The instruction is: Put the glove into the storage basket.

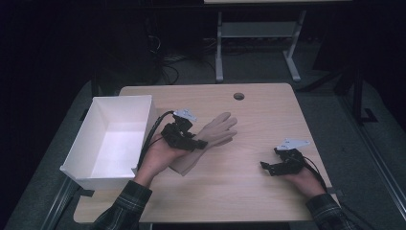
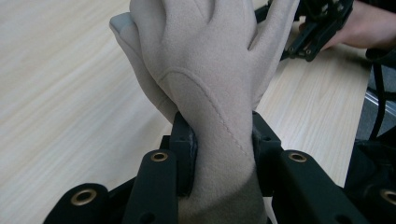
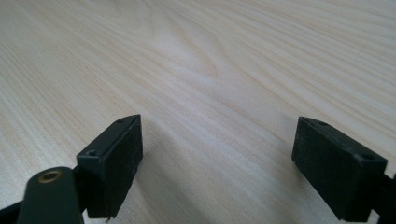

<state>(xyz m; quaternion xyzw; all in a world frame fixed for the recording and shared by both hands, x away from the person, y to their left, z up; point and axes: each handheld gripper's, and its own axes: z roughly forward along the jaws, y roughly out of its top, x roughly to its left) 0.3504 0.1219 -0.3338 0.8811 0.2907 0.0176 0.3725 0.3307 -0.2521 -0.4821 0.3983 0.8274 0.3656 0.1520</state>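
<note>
Left gripper (image 1: 200,143) is clamped on the beige glove (image 1: 210,139) at the wrist/cuff; in the left gripper view both pads (image 2: 186,151) bite into the fabric from either side, jaws roughly a third open with the cuff squeezed between them. The glove sits mid-desk, just right of the white box (image 1: 115,139), fingers pointing away toward the far edge; whether its palm end is clear of the desk (image 1: 249,187) I can't tell. Looks like a lift-and-drop into the box. To do it well: keep the pinch firm, since soft cloth slips and sags; raise high enough that the dangling fingers clear the box's near wall; carry it left over the opening before letting go. Right gripper (image 1: 273,167) rests low over bare desk at the right, jaws wide apart, nothing between them; fine parked there. Glove is matte, suede-like fabric with curved seam stitching on the back and a grey patch on one fingertip; limp, no stiffness. Box is smooth white, rectangular, open-topped, with tall thin walls. Desk is pale wood-grain laminate.
</note>
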